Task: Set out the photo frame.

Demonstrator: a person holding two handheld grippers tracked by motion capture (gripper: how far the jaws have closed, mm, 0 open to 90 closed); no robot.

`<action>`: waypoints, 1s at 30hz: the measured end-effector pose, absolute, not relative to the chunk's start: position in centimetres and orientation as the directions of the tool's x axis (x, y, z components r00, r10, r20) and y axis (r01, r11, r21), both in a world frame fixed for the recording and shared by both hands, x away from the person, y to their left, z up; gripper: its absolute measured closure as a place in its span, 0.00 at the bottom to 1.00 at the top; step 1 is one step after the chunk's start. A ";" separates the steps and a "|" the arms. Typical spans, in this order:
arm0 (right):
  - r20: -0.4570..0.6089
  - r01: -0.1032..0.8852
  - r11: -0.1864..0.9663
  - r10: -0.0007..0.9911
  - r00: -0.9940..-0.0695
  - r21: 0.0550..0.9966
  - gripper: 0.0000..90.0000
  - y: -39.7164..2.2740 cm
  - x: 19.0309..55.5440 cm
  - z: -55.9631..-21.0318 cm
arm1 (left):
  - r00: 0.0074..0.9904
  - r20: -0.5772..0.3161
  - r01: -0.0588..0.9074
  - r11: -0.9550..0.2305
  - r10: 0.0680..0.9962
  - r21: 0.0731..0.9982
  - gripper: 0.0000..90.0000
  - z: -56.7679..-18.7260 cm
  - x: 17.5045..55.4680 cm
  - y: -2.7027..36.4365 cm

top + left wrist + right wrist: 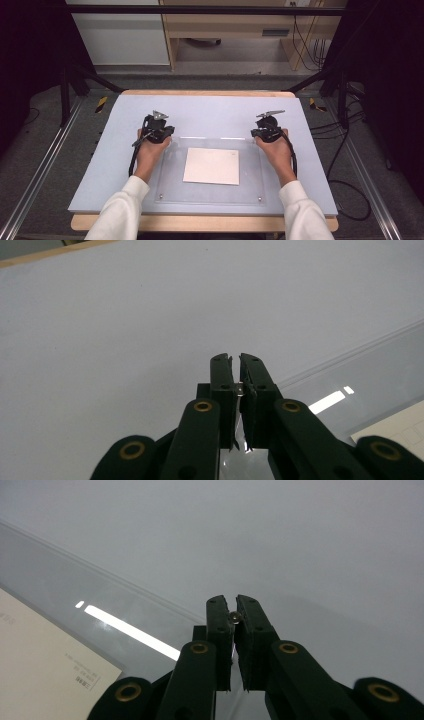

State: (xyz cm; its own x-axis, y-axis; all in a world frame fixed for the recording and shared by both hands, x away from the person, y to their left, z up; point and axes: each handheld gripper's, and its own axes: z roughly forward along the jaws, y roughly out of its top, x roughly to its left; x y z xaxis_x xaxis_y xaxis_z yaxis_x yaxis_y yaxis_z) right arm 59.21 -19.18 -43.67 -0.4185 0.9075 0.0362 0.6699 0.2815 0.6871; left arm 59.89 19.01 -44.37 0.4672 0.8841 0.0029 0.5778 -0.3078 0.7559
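Pale grey-blue board (210,112) covers a wooden table; grey floor, metal rails and light wooden furniture lie beyond, at the top of the high view.

Nearest the lower edge of the high view: two white sleeves, forearms entering from the bottom. Next, in the lower middle of the frame, a clear rectangular acrylic sheet (172,192) lies flat on the board, small studs at its near corners. A cream square paper card (211,166) sits under or inside it; which, cannot tell.

Left gripper (160,126) sits at the sheet's far left corner, right gripper (267,125) at the far right corner. Both pairs of jaws are closed down with only a thin slit between them, apparently clamped on the sheet's corners.

Handling judgement: sheet looks stiff, smooth and slippery, fairly light, prone to scratches and to flexing if lifted from one end only. The two far corners or the side edges look like the best hold; raise both sides evenly so the card does not slide.

View differences: left gripper (236,360) view shows a small metal piece between the jaws and the sheet's edge running to the right. Right gripper (235,602) view shows a small round stud pinched at the tips, plus faint print on the card (45,665). High view gives the whole layout.
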 end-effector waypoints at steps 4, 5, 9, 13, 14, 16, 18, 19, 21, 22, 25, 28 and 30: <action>0.082 0.713 0.267 0.906 -0.414 0.649 0.94 -19.3 60.1 -43.3 | 0.480 -0.020 0.612 -0.318 0.877 0.724 0.94 -44.0 60.6 19.2; 0.094 0.723 0.266 0.905 -0.416 0.637 0.94 -19.4 60.3 -43.2 | 0.478 -0.032 0.618 -0.310 0.878 0.723 0.94 -44.0 60.7 19.1; 0.102 0.742 0.278 0.901 -0.422 0.610 0.94 -19.3 60.7 -43.0 | 0.484 -0.037 0.626 -0.316 0.874 0.713 0.94 -43.9 61.0 19.3; 0.105 0.732 0.278 0.897 -0.429 0.622 0.93 -19.5 60.5 -43.1 | 0.490 -0.051 0.636 -0.318 0.870 0.703 0.94 -43.8 61.1 19.3; 0.109 0.732 0.273 0.897 -0.428 0.624 0.93 -19.5 60.4 -43.1 | 0.489 -0.053 0.641 -0.317 0.870 0.699 0.94 -43.7 61.2 19.3; 0.109 0.727 0.270 0.897 -0.428 0.631 0.93 -19.6 60.4 -43.2 | 0.489 -0.052 0.648 -0.323 0.871 0.690 0.94 -43.6 61.3 19.2; 0.111 0.726 0.272 0.895 -0.432 0.631 0.93 -19.7 60.3 -43.2 | 0.487 -0.058 0.654 -0.320 0.872 0.685 0.94 -43.6 61.4 19.2; 0.116 0.726 0.268 0.895 -0.431 0.634 0.93 -19.7 60.3 -43.2 | 0.485 -0.061 0.657 -0.318 0.872 0.683 0.94 -43.6 61.4 19.2; 0.115 0.722 0.267 0.894 -0.432 0.638 0.93 -19.7 60.3 -43.2 | 0.485 -0.063 0.660 -0.318 0.872 0.680 0.94 -43.6 61.5 19.2; 0.110 0.719 0.269 0.895 -0.433 0.640 0.93 -19.7 60.3 -43.3 | 0.486 -0.066 0.663 -0.319 0.871 0.678 0.94 -43.5 61.6 19.3; 0.114 0.717 0.266 0.894 -0.434 0.644 0.93 -19.7 60.3 -43.3 | 0.491 -0.071 0.669 -0.323 0.868 0.670 0.94 -43.5 61.8 19.3; 0.114 0.716 0.261 0.896 -0.430 0.647 0.92 -19.7 60.3 -43.3 | 0.489 -0.075 0.674 -0.323 0.869 0.664 0.94 -43.4 62.0 19.2; 0.114 0.712 0.256 0.897 -0.427 0.653 0.91 -19.8 60.3 -43.4 | 0.493 -0.079 0.677 -0.324 0.866 0.661 0.94 -43.4 62.0 19.3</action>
